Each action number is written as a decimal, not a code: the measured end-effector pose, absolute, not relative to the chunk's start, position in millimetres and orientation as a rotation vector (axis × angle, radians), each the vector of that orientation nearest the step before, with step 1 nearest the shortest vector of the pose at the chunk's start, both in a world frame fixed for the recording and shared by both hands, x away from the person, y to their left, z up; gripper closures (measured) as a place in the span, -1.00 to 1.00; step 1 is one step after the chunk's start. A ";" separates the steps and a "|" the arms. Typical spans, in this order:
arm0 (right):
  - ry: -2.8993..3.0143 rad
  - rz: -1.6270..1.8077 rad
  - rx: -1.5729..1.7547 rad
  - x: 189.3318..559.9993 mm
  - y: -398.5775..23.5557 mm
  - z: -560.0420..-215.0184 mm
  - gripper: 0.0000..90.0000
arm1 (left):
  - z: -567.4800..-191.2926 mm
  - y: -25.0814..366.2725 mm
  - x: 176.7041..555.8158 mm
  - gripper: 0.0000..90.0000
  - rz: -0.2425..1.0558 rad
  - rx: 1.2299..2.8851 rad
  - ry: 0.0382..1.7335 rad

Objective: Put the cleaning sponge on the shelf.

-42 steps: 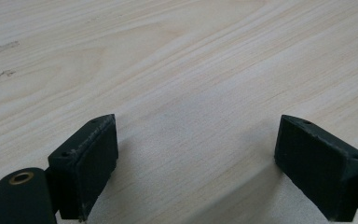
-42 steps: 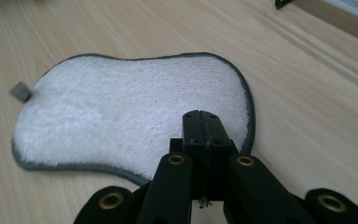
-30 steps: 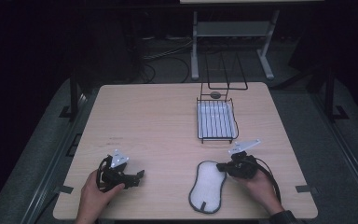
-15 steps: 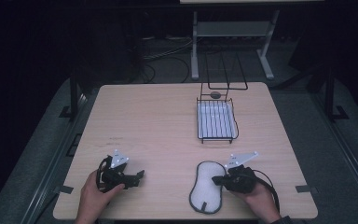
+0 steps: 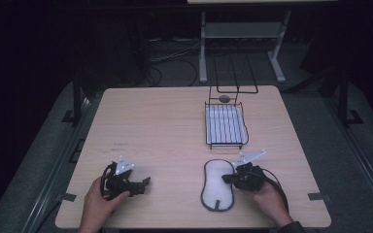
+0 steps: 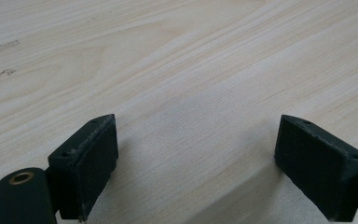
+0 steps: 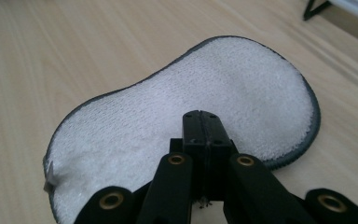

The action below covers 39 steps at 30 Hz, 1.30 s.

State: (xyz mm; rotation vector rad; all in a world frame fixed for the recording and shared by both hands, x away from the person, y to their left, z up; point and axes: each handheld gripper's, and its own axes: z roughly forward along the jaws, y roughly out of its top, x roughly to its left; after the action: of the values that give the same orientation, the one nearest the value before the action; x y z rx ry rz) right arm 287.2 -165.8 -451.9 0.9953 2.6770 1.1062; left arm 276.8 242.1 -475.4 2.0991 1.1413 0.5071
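The right gripper (image 7: 202, 122) has its jaws pressed flat together with nothing between them, its tip poised over the near edge of the white pad (image 7: 191, 116), a peanut-shaped scrubbing pad with a dark rim that lies flat on the table (image 5: 165, 126) just in front of the person's right hand (image 5: 267, 199). Whether the tip touches the pad or hovers just above it cannot be told. Across the table the left gripper (image 5: 138, 183) rests low near the front edge, its jaws spread wide over bare wood and holding nothing. Beyond the pad stands a wire rack (image 5: 226, 125) with a striped tray in it, apart from the pad. The risk from here, as I judge it, is that closed jaws cannot take the pad: pushed forward, they would only slide or bunch the soft cloth, and a thin, flat pad gives little edge to pinch unless the jaws open first and one goes under the rim.
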 end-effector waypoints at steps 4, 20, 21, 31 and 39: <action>2.659 1.087 1.011 295.8 -168.9 -451.3 1.00 | -475.4 241.9 276.8 -0.72 0.506 2.097 1.142; 2.706 1.154 0.942 259.2 -161.2 -445.3 1.00 | -475.5 242.2 276.4 -0.72 0.508 2.097 1.141; 2.708 1.154 0.946 257.6 -161.6 -445.9 1.00 | -475.5 242.4 276.4 -0.72 0.509 2.100 1.139; 2.702 1.128 0.998 252.8 -173.8 -450.4 1.00 | -475.5 242.3 276.0 -0.72 0.508 2.098 1.141; 2.656 1.109 1.078 257.0 -196.4 -450.5 1.00 | -475.6 242.4 276.0 -0.72 0.508 2.098 1.141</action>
State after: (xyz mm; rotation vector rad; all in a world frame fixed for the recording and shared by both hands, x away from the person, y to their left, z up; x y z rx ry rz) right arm 257.0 -196.4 -450.5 1.0782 2.6561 1.1089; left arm 276.0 242.4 -475.6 2.0979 1.1409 0.5081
